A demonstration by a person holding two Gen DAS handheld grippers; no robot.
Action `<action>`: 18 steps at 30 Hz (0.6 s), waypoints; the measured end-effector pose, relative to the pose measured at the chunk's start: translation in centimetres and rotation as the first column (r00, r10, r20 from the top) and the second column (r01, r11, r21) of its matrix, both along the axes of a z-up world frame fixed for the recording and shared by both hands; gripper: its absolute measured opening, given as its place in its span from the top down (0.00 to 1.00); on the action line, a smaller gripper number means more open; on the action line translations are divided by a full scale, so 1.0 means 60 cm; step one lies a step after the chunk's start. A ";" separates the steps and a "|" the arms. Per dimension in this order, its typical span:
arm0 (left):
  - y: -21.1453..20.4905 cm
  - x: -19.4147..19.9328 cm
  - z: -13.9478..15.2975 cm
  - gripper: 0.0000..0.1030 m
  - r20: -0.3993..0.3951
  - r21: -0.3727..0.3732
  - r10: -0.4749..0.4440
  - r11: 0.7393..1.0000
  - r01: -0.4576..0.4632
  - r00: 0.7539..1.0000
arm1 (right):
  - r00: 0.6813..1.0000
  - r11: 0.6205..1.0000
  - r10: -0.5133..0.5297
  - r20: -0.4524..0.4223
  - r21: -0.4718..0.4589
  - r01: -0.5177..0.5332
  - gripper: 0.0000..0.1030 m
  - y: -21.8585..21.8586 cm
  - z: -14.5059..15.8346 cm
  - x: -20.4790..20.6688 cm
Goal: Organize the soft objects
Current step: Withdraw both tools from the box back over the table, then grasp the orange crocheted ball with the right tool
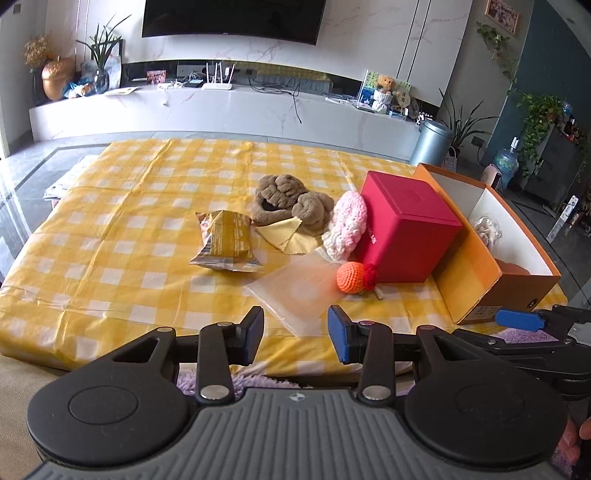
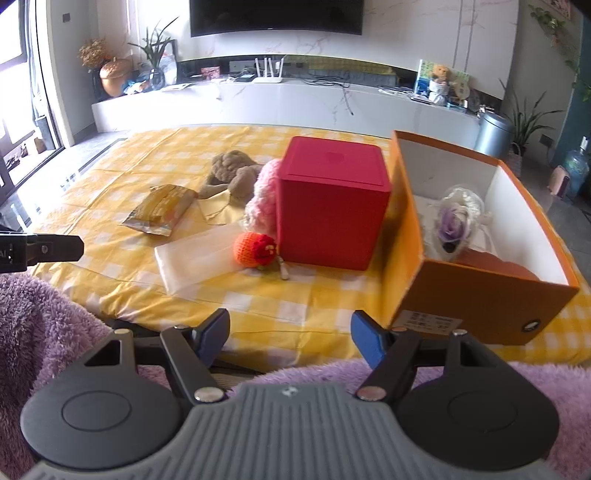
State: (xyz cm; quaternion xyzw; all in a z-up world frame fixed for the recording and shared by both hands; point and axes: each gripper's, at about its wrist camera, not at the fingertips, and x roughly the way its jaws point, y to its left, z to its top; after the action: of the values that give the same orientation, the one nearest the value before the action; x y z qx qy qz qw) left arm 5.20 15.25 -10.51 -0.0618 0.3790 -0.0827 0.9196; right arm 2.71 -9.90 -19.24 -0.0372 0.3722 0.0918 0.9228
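Yellow-and-white checked cloth covers the surface [image 1: 122, 206], with a white marble media bench [image 1: 207, 110] and a wall television [image 1: 232, 16] behind. Both tongs hover low over the near edge, pointing down and forward: the left tongs [image 1: 296, 330] partly parted and released, the right tongs [image 2: 290, 338] wider, also empty. From left lie a snack packet [image 1: 225, 242], brown plush [image 1: 286, 203], yellow cloth [image 1: 286, 236], clear bag [image 1: 295, 288], pink knit [image 1: 345, 225], orange crochet ball [image 1: 354, 277], red box [image 1: 404, 232] and open orange box [image 2: 476, 295] holding a purple flower [image 2: 452, 225].
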 end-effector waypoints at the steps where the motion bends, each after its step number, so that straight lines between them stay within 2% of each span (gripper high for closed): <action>1: 0.005 0.004 -0.004 0.56 -0.006 -0.004 0.001 1.000 -0.001 1.000 | 1.000 1.000 0.016 0.001 -0.007 -0.016 0.30 0.008 -0.001 0.005; 8: 0.019 0.033 -0.013 0.57 -0.028 0.006 -0.029 1.000 0.029 0.999 | 0.997 0.996 0.081 -0.011 -0.042 -0.081 0.36 0.048 -0.013 0.049; 12: 0.012 0.058 -0.020 0.57 -0.032 0.037 -0.085 0.996 0.087 0.996 | 0.994 0.994 0.101 -0.037 -0.039 -0.103 0.37 0.063 -0.025 0.082; 18: 0.021 0.103 -0.034 0.57 -0.060 0.077 -0.103 0.991 0.107 0.993 | 0.988 0.988 0.147 -0.053 -0.032 -0.149 0.38 0.087 -0.035 0.123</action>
State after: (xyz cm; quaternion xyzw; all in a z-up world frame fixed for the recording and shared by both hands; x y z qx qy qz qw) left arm 11.37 16.53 -12.52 -0.0072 0.4101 -0.1141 0.9048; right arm 10.09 -4.69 -21.32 -0.0789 0.3931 0.1543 0.9030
